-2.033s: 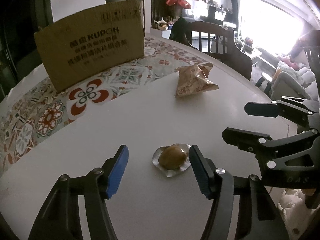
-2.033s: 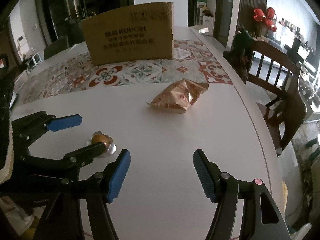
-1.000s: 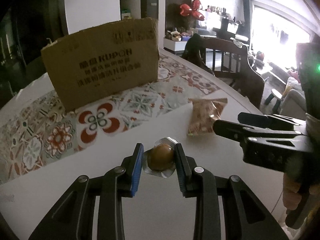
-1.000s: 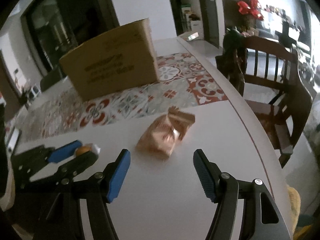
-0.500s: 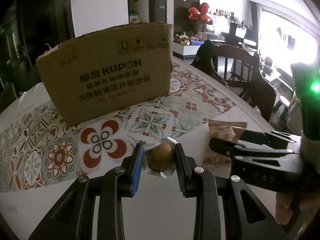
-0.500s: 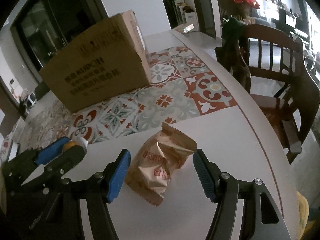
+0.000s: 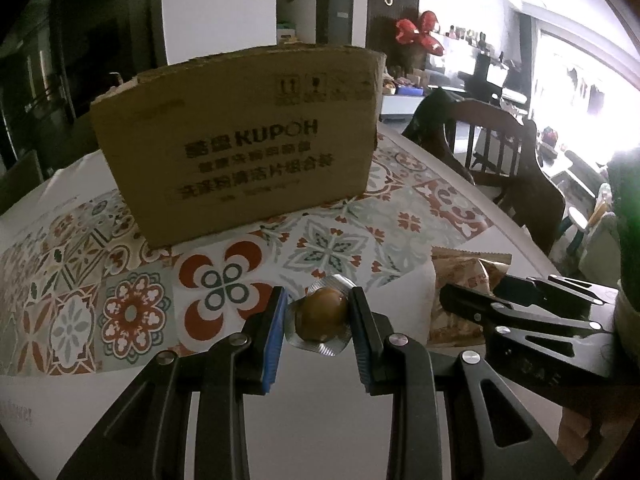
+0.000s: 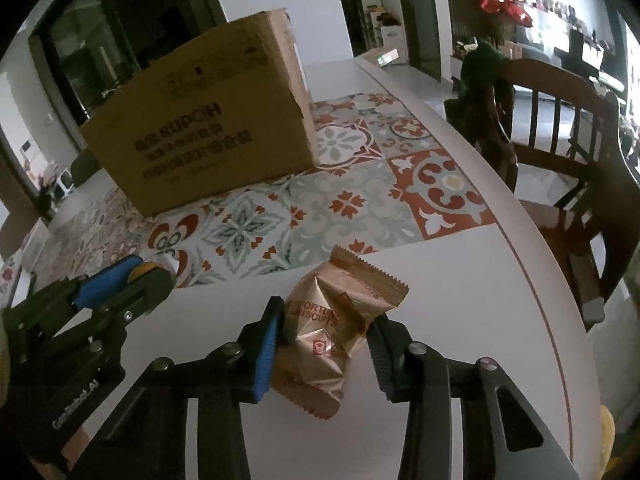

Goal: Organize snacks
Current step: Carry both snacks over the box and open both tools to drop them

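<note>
My left gripper [image 7: 319, 314] is shut on a small brown snack in clear foil-rimmed wrapping [image 7: 321, 314] and holds it above the table, facing the cardboard box [image 7: 240, 136]. My right gripper [image 8: 326, 326] is shut on a gold biscuit packet [image 8: 332, 332] near the white table's right part. The left gripper [image 8: 120, 280] with its snack shows at the left of the right wrist view. The right gripper [image 7: 512, 304] and packet [image 7: 464, 276] show at the right of the left wrist view. The box [image 8: 200, 120] stands on the patterned runner.
A tile-patterned table runner [image 7: 340, 240] crosses the white round table [image 8: 460, 280]. A dark wooden chair [image 8: 560, 120] stands by the table's right edge [image 8: 532, 240]. A dark doorway and room furniture lie behind the box.
My right gripper has closed on the biscuit packet, which earlier lay between its open fingers. My left gripper has carried the small snack closer to the box.
</note>
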`<state>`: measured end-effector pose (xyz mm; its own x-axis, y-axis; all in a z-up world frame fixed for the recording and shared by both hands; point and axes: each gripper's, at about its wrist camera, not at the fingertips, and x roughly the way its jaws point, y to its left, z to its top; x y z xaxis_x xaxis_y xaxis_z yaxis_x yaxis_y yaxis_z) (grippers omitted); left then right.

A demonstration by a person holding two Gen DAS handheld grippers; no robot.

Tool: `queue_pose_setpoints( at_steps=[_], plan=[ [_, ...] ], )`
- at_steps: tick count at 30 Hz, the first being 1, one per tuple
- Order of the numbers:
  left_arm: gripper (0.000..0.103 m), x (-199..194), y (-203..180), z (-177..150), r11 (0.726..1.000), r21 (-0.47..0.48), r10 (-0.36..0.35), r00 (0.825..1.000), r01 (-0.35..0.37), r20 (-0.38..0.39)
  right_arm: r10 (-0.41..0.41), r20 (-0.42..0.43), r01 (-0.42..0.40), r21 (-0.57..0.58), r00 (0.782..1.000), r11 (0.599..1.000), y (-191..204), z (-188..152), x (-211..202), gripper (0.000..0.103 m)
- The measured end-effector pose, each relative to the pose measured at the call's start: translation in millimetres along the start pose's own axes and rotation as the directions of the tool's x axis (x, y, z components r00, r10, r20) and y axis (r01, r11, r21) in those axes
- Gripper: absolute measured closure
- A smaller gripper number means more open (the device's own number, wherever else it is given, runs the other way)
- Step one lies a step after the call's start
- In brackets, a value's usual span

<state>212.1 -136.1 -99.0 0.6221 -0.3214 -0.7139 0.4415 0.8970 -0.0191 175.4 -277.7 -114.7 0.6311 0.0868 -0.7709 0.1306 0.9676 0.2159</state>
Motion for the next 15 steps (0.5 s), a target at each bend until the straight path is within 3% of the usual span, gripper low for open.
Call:
queue_pose_setpoints(
  at_steps=[15],
  plan=[
    [0.072, -58, 15, 14, 0.999, -0.048, -0.016, 0.993, 0.022, 0.12, 0.048, 0.14, -0.039, -0.07, 0.989, 0.997, 35, 15, -60, 0.062]
  ],
)
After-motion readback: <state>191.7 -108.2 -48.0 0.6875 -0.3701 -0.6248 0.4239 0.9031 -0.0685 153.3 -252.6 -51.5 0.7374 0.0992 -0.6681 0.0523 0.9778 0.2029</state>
